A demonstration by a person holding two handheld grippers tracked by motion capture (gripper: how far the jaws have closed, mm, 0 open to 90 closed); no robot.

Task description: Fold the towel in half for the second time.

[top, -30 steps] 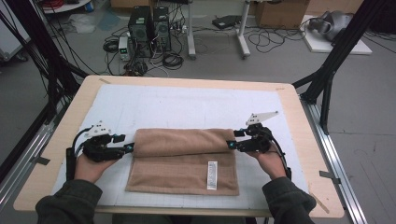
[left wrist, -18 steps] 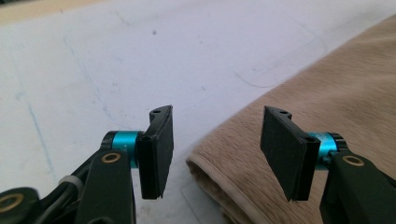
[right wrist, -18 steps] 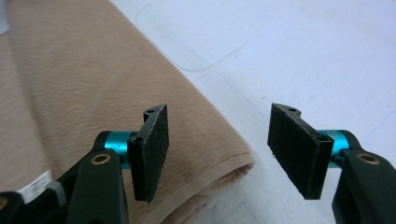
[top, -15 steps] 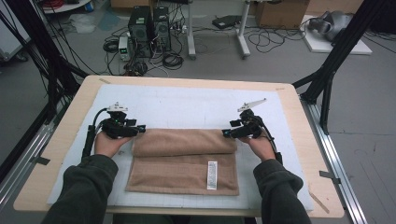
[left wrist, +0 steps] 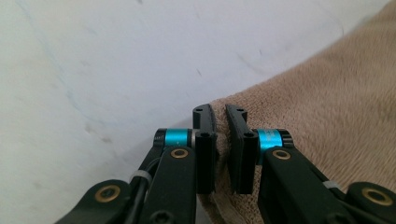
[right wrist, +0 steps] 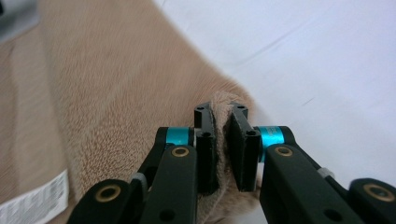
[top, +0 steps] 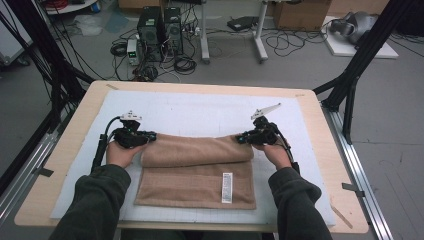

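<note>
Tan towel [top: 197,172], far fold: 2 corners pinched by left gripper [top: 146,135] and right gripper [top: 242,138], jaws just closed on cloth; lift evenly, taut.

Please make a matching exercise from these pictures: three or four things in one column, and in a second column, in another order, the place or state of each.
Things:
1. left tongs
2. right tongs
3. white label
4. tan towel

Places or states:
A. sewn on the towel's near layer
B. shut on the towel's right far corner
C. folded, lying on the white mat
D. shut on the towel's left far corner

Pairs: 1-D, 2-B, 3-A, 4-C
</note>
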